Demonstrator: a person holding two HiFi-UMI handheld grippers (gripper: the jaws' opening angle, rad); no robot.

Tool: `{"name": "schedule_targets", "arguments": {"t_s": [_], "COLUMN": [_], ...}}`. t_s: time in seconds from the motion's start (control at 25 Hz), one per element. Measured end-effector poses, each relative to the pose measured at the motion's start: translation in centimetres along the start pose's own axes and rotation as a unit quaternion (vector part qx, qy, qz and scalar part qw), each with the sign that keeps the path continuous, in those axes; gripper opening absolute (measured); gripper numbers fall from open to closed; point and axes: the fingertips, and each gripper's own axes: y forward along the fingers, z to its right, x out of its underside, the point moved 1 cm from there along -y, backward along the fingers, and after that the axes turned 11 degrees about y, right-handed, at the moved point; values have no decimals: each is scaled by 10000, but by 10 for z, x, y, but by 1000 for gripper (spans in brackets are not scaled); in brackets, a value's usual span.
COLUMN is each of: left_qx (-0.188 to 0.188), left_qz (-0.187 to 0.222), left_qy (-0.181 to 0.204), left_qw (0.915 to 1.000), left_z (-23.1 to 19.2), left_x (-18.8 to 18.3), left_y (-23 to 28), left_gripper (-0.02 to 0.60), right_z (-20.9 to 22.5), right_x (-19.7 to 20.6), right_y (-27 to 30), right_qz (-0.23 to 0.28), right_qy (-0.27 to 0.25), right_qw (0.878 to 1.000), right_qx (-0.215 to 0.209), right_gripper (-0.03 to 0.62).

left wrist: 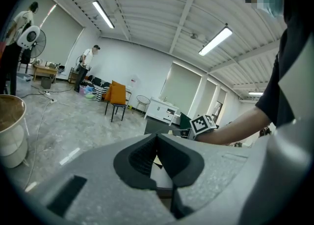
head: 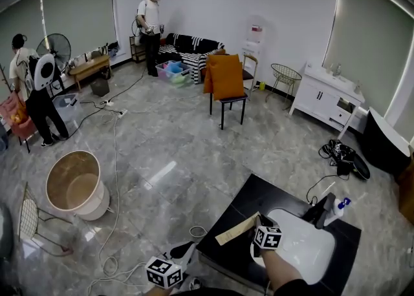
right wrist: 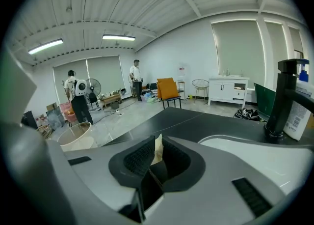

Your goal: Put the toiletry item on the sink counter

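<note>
The tan item [head: 236, 229] lies flat on the black counter [head: 259, 191] near its left corner, just beside the white basin [head: 304, 243]. The right gripper [head: 260, 223] sits at the item's basin-side end. Its jaws are opening, and the item's pale end [right wrist: 157, 149] shows in the gap between them. The left gripper [head: 183, 251] hangs off the counter's left corner, above the floor, with its jaws pressed together on nothing. A faucet [head: 321, 211] and a bottle [head: 337, 207] stand at the far edge.

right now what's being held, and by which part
right gripper, jaws opening, has one end of the tan item between them; left gripper holds nothing
</note>
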Motion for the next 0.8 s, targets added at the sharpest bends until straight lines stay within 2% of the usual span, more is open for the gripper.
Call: {"name": "schedule_targets", "arguments": {"t_s": [0.24, 0.48, 0.8], "left_qx": [-62, -123, -116], "left_qz": [-29, -21, 52], "left_qy": [-9, 7, 44], "left_qw": [10000, 9999, 9999], "left_z": [-1, 0, 15], "left_x": [2, 0, -5], "left_y": [-4, -2, 9], "left_gripper": [0, 0, 0], "right_z": [2, 3, -12], "right_x": [4, -4, -26], "right_y": [5, 1, -28], "right_qz": [-45, 96, 547], "right_qy": [-2, 62, 317], "right_qw": [9999, 9998, 9975], "right_qx": [125, 192, -311], "right_gripper": [71, 136, 138]}}
